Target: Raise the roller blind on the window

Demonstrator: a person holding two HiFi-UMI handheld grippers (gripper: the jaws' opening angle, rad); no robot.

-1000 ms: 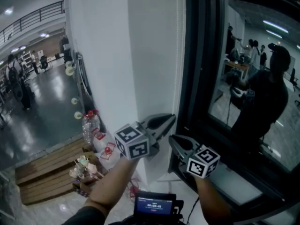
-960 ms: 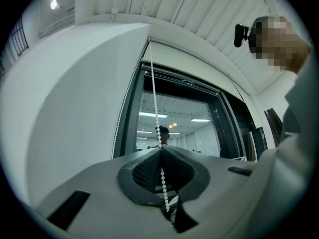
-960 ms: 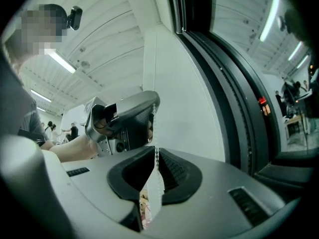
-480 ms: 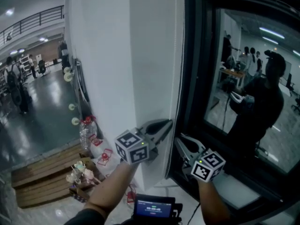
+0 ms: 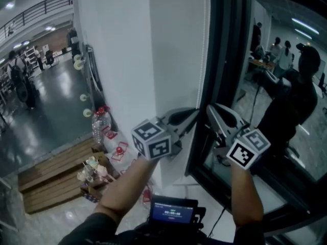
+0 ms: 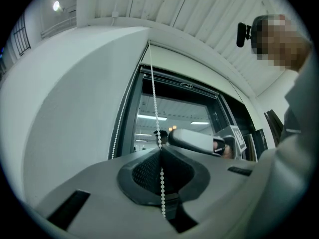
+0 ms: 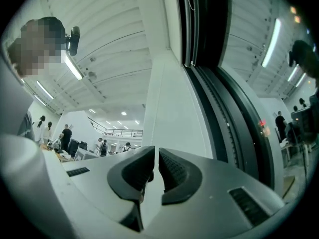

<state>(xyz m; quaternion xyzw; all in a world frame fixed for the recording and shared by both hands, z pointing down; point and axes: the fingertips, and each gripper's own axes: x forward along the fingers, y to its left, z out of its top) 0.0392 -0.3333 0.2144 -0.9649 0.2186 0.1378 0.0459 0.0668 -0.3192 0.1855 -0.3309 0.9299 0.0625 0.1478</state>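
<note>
Looking down in the head view, we see our left gripper (image 5: 193, 114) and right gripper (image 5: 214, 111) side by side at centre, below the bead chain (image 5: 209, 45) beside the black window frame (image 5: 225, 60). In the left gripper view, its jaws pinch the chain at centre frame. In the right gripper view, the jaws have just been opening and stand narrowly parted, with nothing between them.

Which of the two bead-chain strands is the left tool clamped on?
The right-hand strand in the left gripper view, pinched in the left tool. The left-hand strand hangs free along the window frame.
</note>
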